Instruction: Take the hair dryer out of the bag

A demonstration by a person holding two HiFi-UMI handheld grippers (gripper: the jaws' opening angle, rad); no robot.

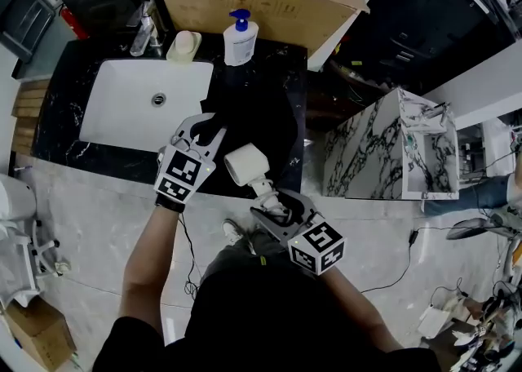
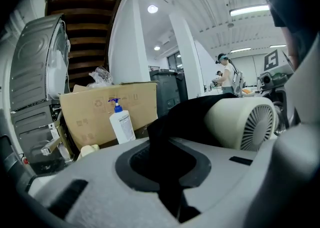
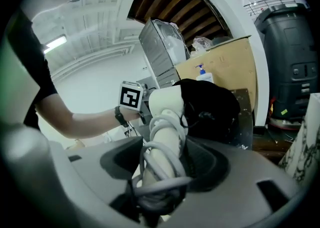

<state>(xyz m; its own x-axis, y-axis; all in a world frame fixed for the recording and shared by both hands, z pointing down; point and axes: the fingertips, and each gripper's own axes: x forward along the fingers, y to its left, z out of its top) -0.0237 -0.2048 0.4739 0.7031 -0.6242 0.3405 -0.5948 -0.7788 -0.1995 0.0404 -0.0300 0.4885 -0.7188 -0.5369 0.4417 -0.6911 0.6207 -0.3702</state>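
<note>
Hair dryer, head view: its cream head lies beside the left gripper, its handle running back into the right gripper.

Left gripper view: fingers pressed together on black bag fabric, dryer just right.

Right gripper view: fingers pinch the handle, which runs lengthwise between them; the bag is beyond.

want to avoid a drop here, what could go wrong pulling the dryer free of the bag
The right gripper holds the hair dryer by its handle over the wound cord, so it may slip. The left gripper pinches only a fold of the black bag; the fabric could pull free.
</note>
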